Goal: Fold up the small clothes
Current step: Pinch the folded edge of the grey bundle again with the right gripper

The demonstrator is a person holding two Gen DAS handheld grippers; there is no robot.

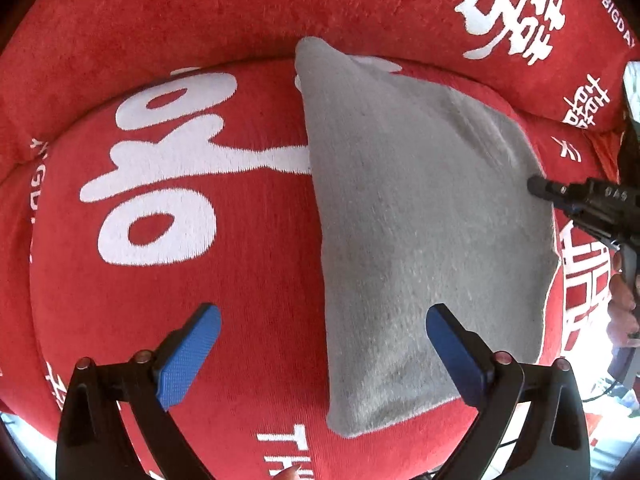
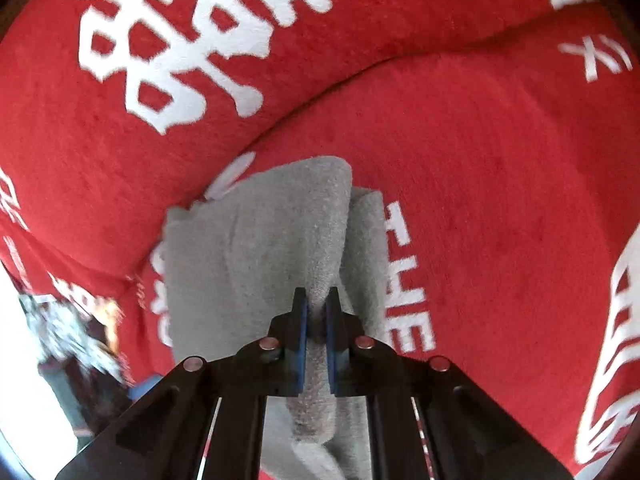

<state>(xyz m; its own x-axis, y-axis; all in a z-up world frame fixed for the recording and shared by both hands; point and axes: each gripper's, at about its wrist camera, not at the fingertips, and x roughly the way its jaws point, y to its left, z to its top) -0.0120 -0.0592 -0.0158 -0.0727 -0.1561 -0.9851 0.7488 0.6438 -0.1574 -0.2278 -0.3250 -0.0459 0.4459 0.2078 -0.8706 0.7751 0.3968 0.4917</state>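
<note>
Red plush cushion [image 1: 260, 240] (white lettering woven in), matching bolster [image 1: 240, 12] behind, daylight

A red plush cover [image 1: 256, 264] with large white characters is spread over a cushioned seat. A raised red cushion [image 1: 200, 12] of the same fabric is seen along the far edge, and a curved seam is formed where the two meet. White Latin letters, "THE" [image 2: 404, 276], are printed on the flat part, and "BIGDAY" [image 1: 618, 20] is read on the raised part. At the left edge of the right wrist view, a blurred, bright area [image 2: 60, 340] with dark shapes is seen beyond the cover.
</note>
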